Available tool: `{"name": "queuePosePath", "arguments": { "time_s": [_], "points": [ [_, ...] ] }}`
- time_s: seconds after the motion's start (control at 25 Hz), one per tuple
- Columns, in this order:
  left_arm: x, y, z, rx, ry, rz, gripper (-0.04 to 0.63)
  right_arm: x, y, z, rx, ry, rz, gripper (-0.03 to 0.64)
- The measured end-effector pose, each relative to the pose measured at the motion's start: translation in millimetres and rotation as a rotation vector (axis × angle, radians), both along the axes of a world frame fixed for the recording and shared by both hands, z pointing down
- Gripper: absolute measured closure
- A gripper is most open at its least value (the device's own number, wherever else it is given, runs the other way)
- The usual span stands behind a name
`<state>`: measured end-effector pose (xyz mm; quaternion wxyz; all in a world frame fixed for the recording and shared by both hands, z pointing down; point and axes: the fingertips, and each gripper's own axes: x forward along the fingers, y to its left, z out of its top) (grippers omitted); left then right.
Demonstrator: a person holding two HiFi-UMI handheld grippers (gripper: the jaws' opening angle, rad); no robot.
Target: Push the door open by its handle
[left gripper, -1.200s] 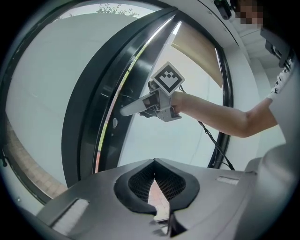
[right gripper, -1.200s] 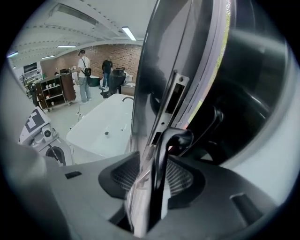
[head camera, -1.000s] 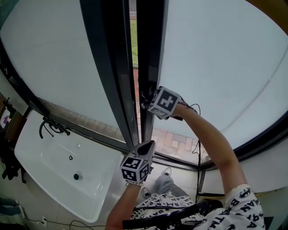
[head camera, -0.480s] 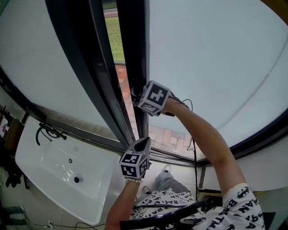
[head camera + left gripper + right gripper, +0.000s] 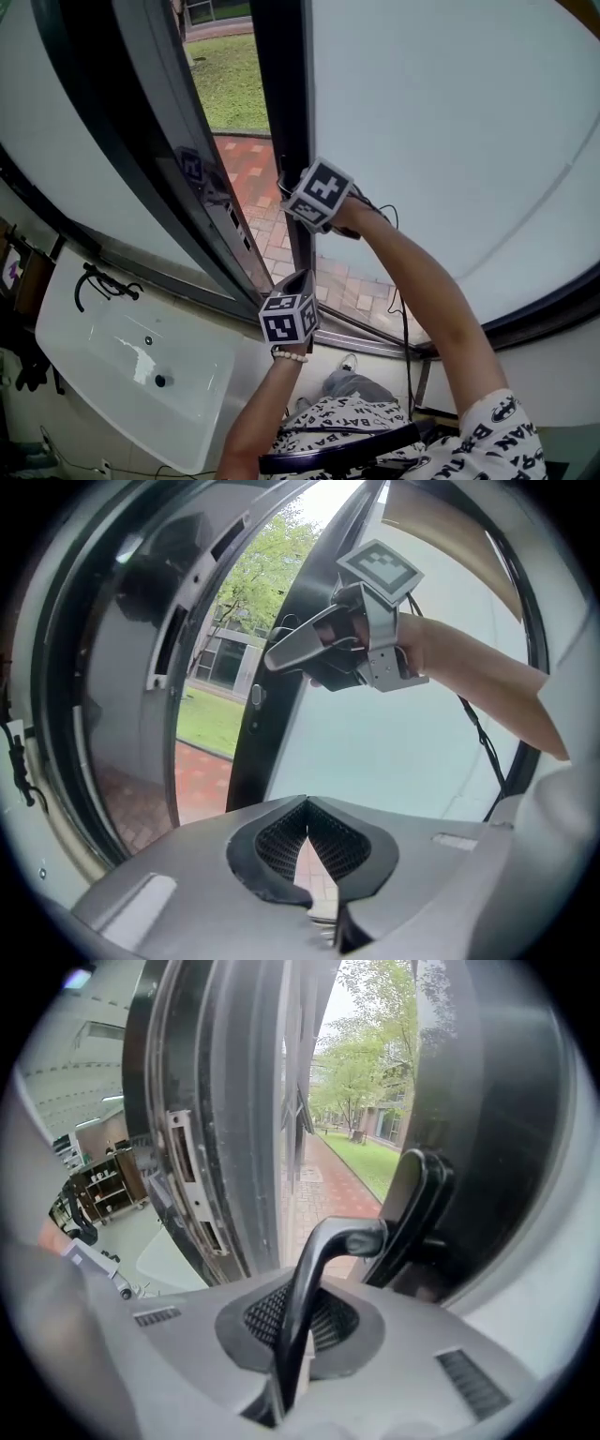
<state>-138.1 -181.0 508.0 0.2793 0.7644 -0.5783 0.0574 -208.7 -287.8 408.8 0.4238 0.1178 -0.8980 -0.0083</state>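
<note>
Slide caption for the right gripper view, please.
Right gripper shut on the dark door handle, brick path and lawn visible beyond.

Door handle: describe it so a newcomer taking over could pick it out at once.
Find the gap between the two frosted glass doors, where brick paving and grass show. On the right door's dark frame, a slim dark bent lever sticks out: that is the door handle. It alone is clamped in the right gripper; the left door's edge carries only a flat metal lock plate.
</note>
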Motion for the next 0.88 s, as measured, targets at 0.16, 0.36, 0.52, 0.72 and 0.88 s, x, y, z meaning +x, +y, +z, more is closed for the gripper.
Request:
{"name": "queuePosePath", "arguments": {
  "time_s": [0.16, 0.36, 0.52, 0.72, 0.88],
  "points": [
    [12.3, -37.0, -11.5, 0.011, 0.006, -0.003, 0.604, 8.9, -34.6, 1.5, -0.035, -0.023, 0.04, 0.617],
    [16.1, -76.5, -19.5, 0.024, 0.004, -0.024, 0.604, 21.0, -86.8, -3.8, -0.032, -0.036, 0.099, 0.617],
    [12.3, -90.7, -21.5, 0.029, -0.012, -0.06, 0.604, 34.1, -117.9, -9.4, -0.035, -0.046, 0.136, 0.617],
    [15.1, -115.2, -16.1, 0.024, -0.039, -0.078, 0.604, 58.9, -165.7, -9.0, -0.076, -0.084, 0.201, 0.615],
    [17.1, -135.3, -6.7, 0.008, -0.046, -0.093, 0.604, 83.6, -216.0, -4.4, -0.038, -0.062, 0.252, 0.615]
  ]
}}
